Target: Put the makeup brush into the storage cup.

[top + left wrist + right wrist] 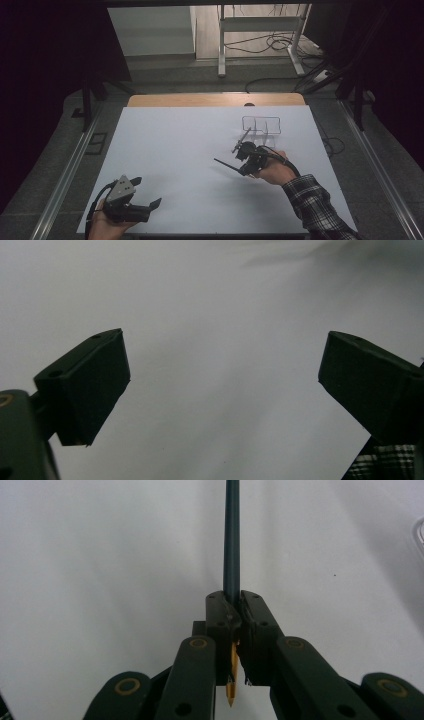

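A pencil (231, 540) is clamped in the right gripper (233, 611); the wire rack (261, 125) at one o'clock awaits it. The left gripper (222, 375) is spread, empty.

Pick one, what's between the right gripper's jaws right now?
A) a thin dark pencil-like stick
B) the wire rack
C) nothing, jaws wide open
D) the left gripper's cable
A: in the right gripper view the right gripper has its jaws clamped on a thin dark stick with a yellowish sharpened end, like a pencil. The wire rack stands apart on the table beyond it.
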Demonstrator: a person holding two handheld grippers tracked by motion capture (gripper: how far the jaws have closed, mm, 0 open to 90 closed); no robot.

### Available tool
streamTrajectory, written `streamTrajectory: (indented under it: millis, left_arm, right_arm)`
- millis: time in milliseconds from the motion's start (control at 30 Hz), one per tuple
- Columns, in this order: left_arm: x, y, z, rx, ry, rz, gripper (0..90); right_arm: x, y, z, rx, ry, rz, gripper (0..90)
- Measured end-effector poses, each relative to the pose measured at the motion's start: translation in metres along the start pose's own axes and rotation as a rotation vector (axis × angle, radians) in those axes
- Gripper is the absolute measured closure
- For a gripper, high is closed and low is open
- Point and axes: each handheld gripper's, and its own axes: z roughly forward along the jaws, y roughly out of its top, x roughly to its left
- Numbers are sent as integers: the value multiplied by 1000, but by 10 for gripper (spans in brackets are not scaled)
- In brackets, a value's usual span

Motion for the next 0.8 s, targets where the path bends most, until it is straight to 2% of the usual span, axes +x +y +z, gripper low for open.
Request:
streamTrajectory:
  millis: [33,100,167,200,233,333,433,667,767,800]
  left_arm:
    - [-1,1,0,1,4,11,78]
    - [-7,7,2,2,10,66,98]
    - [-10,10,4,-2,9,97,113]
    - [-10,10,4,-2,9,97,121]
    - [-14,14,6,9,11,142,124]
    - [-20,20,11,16,5,206,127]
    - [-24,25,14,10,4,247,148]
    - [-28,32,20,-2,-14,287,186]
    - [-31,36,23,-4,-30,321,206]
    - [-34,38,27,-1,-35,345,220]
  right_arm:
    - [1,0,-1,-5,9,1,835]
    - [3,-1,-5,-11,17,-6,835]
    - [6,-1,-8,-19,27,-13,835]
    - [6,-1,-8,-19,27,-13,835]
    - [10,0,-12,-23,29,-25,835]
    - [14,0,-16,-33,44,-32,835]
    - [19,1,-19,-35,52,-46,835]
    - [27,2,-22,-42,67,-68,835]
    - [31,3,-22,-40,73,-78,835]
    - [33,3,-22,-41,81,-81,835]
